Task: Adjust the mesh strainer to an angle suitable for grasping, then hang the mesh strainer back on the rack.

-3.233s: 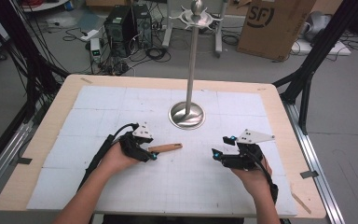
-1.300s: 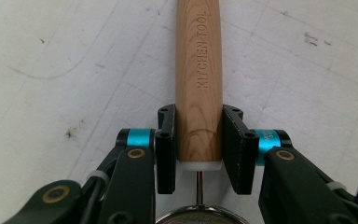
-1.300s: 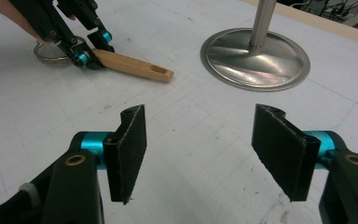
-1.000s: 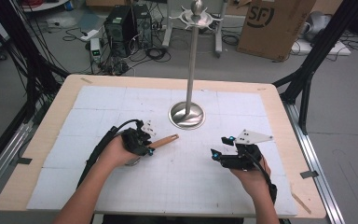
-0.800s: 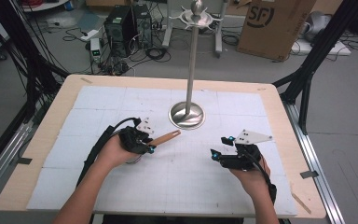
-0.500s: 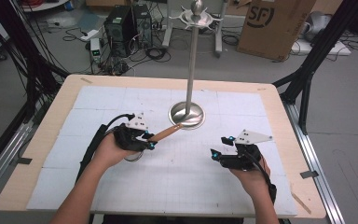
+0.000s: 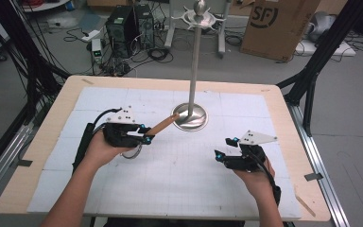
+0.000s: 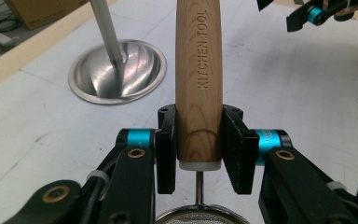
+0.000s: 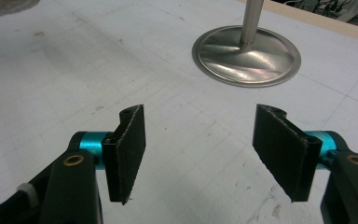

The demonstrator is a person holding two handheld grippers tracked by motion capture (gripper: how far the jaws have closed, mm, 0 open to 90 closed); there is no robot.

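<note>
My left gripper (image 7: 144, 134) is shut on the wooden handle (image 7: 163, 124) of a kitchen tool and holds it off the table, with the handle's free end tilted up towards the metal stand's base (image 7: 192, 118). In the left gripper view both pads press the handle (image 8: 199, 70), which is stamped "KITCHEN TOOL". A thin wire and a round metal rim (image 8: 198, 217) show below the grip. My right gripper (image 7: 223, 147) rests low at the right, open. Its pads (image 9: 130, 144) stand wide apart with nothing between them.
A tall metal pole (image 7: 196, 61) rises from the dished round base (image 9: 246, 53) at the table's far middle, just beyond the handle's tip. A white gridded mat (image 7: 179, 179) covers the wooden table. Boxes, cables and equipment lie on the floor behind.
My left hand has lifted the tool and carried it up and towards the stand. The handle, once nearly flat on the mat, now tilts upward. The right hand has stayed put.
</note>
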